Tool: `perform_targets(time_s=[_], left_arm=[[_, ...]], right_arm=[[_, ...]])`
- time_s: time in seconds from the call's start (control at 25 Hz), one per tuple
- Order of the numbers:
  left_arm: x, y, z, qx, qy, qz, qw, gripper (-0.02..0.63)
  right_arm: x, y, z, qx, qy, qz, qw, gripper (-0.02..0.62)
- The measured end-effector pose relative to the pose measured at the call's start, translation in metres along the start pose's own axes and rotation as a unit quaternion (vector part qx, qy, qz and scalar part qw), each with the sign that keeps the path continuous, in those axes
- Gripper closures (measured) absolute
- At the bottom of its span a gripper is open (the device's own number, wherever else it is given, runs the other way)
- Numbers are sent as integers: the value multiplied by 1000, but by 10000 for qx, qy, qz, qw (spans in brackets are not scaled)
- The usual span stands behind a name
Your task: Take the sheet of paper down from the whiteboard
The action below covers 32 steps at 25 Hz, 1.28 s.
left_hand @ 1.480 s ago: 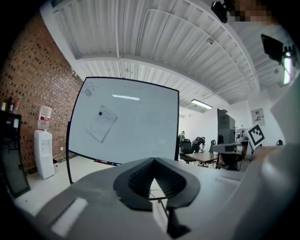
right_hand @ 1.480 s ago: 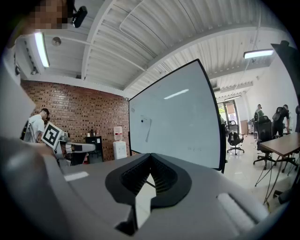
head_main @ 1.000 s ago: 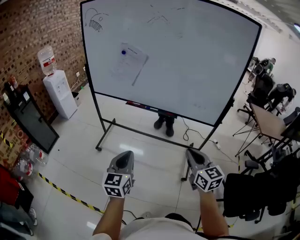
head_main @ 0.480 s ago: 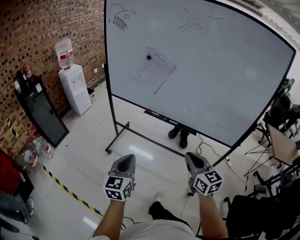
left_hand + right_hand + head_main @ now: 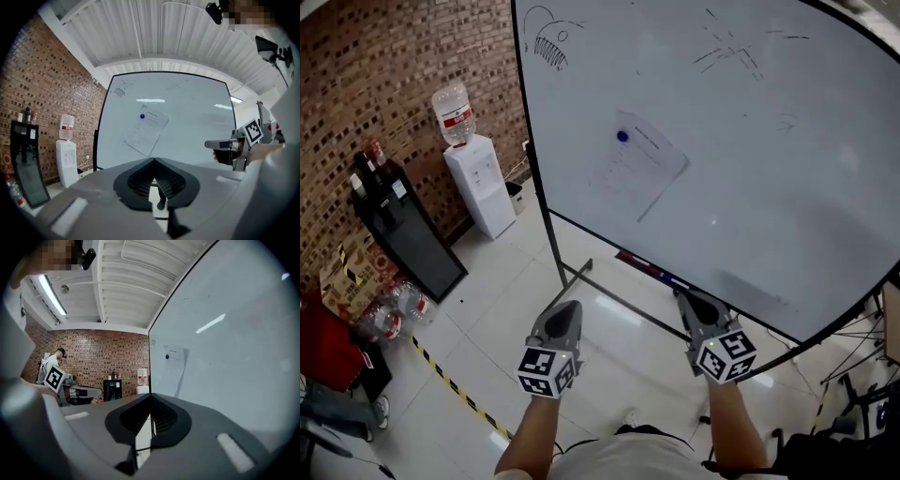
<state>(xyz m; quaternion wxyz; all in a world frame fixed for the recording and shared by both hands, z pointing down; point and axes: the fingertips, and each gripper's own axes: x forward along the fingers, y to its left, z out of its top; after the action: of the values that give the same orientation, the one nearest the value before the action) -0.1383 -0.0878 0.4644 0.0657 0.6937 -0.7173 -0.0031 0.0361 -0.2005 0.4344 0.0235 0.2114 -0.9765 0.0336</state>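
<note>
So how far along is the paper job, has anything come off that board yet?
Nothing looks done: the white sheet of paper hangs tilted on the large whiteboard, a small round blue magnet at its top corner. In hand: the left gripper and right gripper are shut, empty and short of the board. Left: reach the sheet, free it and bring it down.

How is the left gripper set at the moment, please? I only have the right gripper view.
Observer: The left gripper is shut, with nothing between its jaws.
Operator: Thank you. How does the sheet hang?
Observer: The sheet of paper hangs tilted from a blue magnet near its top left corner.
Operator: Is anything else on the board?
Observer: A small sketch sits at the top left corner of the whiteboard.
</note>
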Motion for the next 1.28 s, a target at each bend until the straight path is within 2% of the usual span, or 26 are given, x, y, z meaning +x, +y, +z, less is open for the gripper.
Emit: perform_targets(time_s=[0.2,0.36,0.6,0.84,1.08,1.28], left_arm=[[48,20,19,243,34,76,9997,604],[79,39,32,268,-14,85,9996,604],[137,61,49,369,-149,-342,9986,604],[212,90,75,610,-377,-1185,9904,604],[263,116,108,927,-503,-2017,9738,604],[292,123,134,981,-711,-2504,9605,604]], right_arm=[[50,-38,14,236,-232,125,9994,589],[77,-53,26,189,-339,207,9990,589],[112,-78,51,-1,-509,-78,9987,589],[147,-101,77,-213,-683,-839,9939,589],[166,-115,101,-170,-952,-1779,9793,589],[171,-112,114,-298,-1006,-2319,9671,589]])
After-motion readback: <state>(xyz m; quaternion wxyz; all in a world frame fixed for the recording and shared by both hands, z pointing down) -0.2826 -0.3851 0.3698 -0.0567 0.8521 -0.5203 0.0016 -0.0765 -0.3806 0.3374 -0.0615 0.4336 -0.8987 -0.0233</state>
